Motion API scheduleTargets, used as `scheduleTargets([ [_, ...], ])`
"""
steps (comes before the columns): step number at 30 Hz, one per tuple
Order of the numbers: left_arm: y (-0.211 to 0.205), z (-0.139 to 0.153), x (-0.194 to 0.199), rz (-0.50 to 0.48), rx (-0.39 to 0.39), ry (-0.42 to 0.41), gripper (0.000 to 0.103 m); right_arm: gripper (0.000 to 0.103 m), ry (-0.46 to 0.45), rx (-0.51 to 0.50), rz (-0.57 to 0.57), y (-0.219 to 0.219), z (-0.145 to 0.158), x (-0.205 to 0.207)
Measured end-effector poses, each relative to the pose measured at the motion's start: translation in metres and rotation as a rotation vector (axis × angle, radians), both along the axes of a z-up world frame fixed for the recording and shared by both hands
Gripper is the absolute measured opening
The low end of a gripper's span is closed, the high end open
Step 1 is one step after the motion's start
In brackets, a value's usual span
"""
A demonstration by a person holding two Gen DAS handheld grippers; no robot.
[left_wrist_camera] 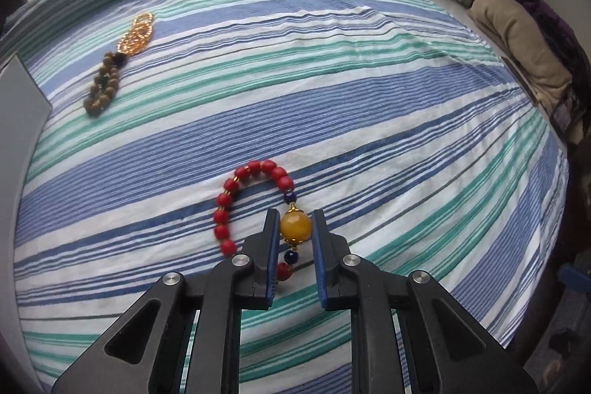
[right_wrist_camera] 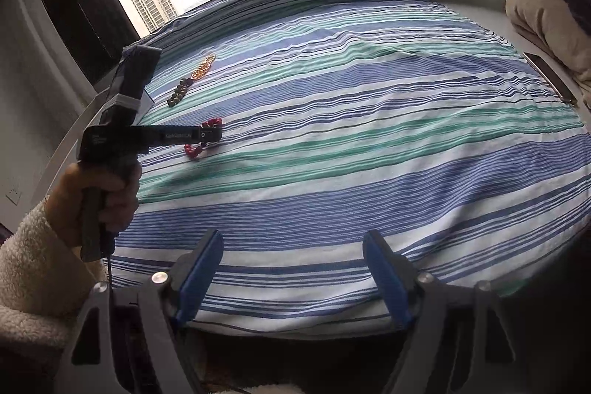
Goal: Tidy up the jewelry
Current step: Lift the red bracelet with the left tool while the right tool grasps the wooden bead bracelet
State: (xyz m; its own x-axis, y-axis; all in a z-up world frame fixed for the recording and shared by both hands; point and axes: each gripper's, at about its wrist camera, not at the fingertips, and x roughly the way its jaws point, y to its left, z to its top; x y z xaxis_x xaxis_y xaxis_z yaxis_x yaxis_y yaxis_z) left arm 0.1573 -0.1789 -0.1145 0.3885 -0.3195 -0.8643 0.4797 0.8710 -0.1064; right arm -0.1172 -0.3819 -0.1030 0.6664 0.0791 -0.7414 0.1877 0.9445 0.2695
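Brown bead bracelet (left_wrist_camera: 101, 87): far left on the striped bed (left_wrist_camera: 369, 106), touching a gold chain (left_wrist_camera: 136, 34).
Red bead bracelet (left_wrist_camera: 255, 205): flat on the bed, its yellow bead (left_wrist_camera: 295, 227) between the left gripper (left_wrist_camera: 295, 228) fingers — spread, not yet touching it; bead string runs along them.
Left gripper pose: low, nearly level.
Right gripper (right_wrist_camera: 293, 246): fingers wide apart, empty, well away at the bed's near edge.

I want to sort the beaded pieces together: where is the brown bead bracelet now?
In the left wrist view the brown bead bracelet lies far left on the striped sheet, touching the gold chain.
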Motion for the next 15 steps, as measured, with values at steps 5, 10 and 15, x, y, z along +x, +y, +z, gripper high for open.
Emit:
scheduleTargets([
  [5, 0.073, 0.027, -0.021, 0.09, -0.017, -0.043, 0.015, 0.08, 0.013, 0.027, 0.078, 0.007, 0.021, 0.043],
  [10, 0.136, 0.044, -0.034, 0.195, -0.06, -0.049, 0.015, 0.08, 0.06, 0.148, 0.201, 0.026, 0.047, 0.132],
  [15, 0.177, 0.044, -0.041, 0.27, -0.135, -0.007, 0.015, 0.064, 0.078, 0.151, 0.323, 0.074, 0.06, 0.243],
])
